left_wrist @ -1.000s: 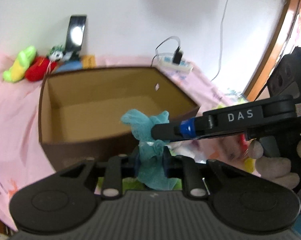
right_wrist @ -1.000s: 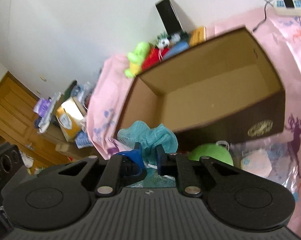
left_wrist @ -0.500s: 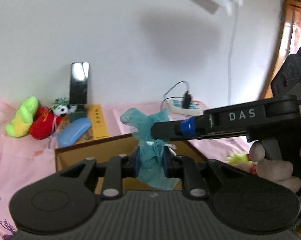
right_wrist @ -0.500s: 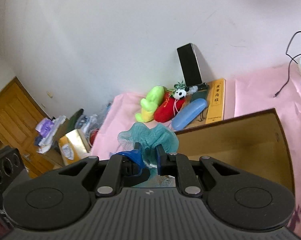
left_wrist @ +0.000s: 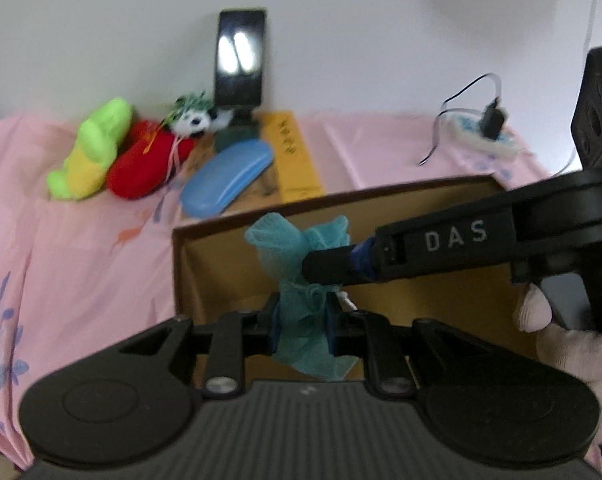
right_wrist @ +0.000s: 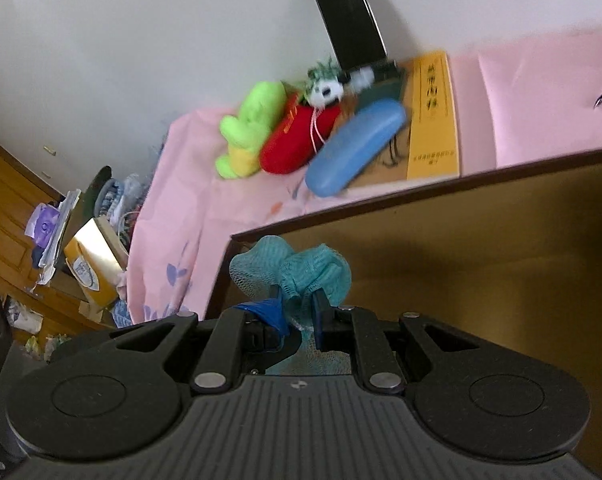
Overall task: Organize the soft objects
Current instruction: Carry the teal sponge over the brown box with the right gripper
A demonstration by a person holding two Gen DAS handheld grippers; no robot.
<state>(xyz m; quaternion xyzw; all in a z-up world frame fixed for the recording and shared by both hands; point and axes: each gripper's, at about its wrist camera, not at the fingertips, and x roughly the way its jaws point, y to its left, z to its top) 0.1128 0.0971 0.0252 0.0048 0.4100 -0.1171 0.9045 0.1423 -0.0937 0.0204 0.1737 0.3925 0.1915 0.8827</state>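
A teal mesh bath puff (left_wrist: pixel 301 308) hangs over the near left corner of an open brown cardboard box (left_wrist: pixel 381 208). My left gripper (left_wrist: pixel 301 320) is shut on its lower part. From the right, my right gripper (left_wrist: pixel 313 266) reaches in and is shut on its upper part. In the right wrist view the puff (right_wrist: pixel 293 272) bulges above the right gripper (right_wrist: pixel 297 312), with the box (right_wrist: pixel 461 260) beneath. A gloved hand (left_wrist: pixel 561 340) holds the right gripper's handle.
On the pink cloth (left_wrist: pixel 81 240) behind the box lie a green-yellow plush (left_wrist: pixel 89 152), a red plush (left_wrist: pixel 145 164), a small panda (left_wrist: pixel 193 120), a blue case (left_wrist: pixel 225 178) and a yellow book (left_wrist: pixel 293 156). A phone (left_wrist: pixel 241 64) leans on the wall. A power strip (left_wrist: pixel 481 136) is at the right.
Both grippers, still gripping the puff, have moved from in front of the box to above its near left corner. The views first tipped up toward the wall, then down again.
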